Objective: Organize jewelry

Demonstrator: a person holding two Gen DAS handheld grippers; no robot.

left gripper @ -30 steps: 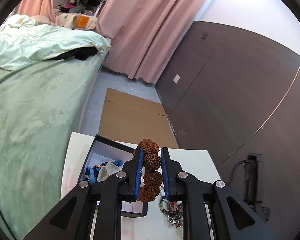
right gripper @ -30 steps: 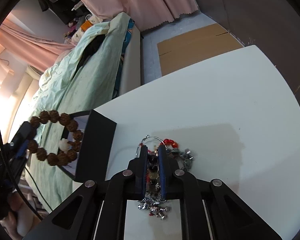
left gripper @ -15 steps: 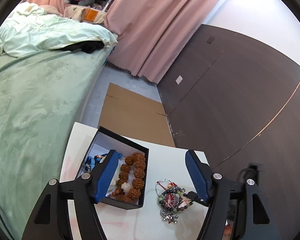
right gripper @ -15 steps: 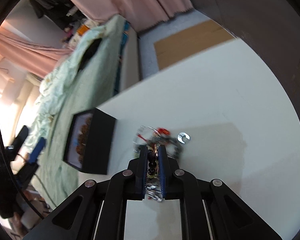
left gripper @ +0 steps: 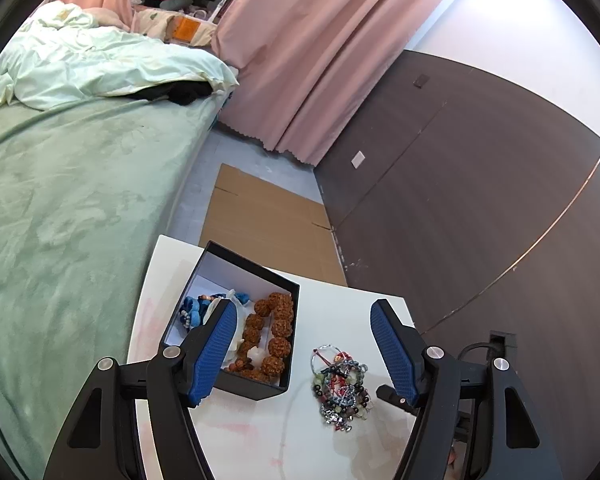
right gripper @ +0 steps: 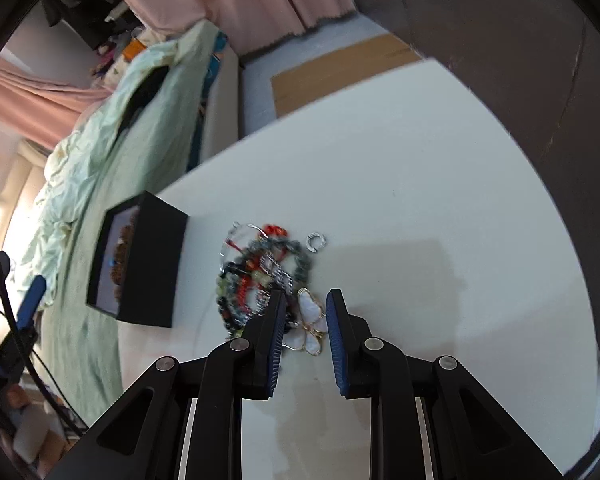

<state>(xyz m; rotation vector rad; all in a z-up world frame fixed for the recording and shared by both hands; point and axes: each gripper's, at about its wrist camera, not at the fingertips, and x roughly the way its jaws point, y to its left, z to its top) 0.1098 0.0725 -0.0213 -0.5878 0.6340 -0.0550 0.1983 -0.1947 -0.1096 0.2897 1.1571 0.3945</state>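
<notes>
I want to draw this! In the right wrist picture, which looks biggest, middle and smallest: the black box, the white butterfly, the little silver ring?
1. black box, clearly biggest.
2. white butterfly, middle, though it lies nearest the camera, which makes it look bigger.
3. little silver ring, smallest.

Box (right gripper: 152,268) contents motion-blurred in right view, bead pile (right gripper: 260,272) smeared, partly behind gripper finger.

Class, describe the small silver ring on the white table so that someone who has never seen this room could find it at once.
Start at the white table and find the open black box. Beside it lies a tangled heap of beaded jewelry. The silver ring sits at the heap's far edge, away from the box; it is a single plain metal loop, lying alone rather than strung with coloured beads.
</notes>
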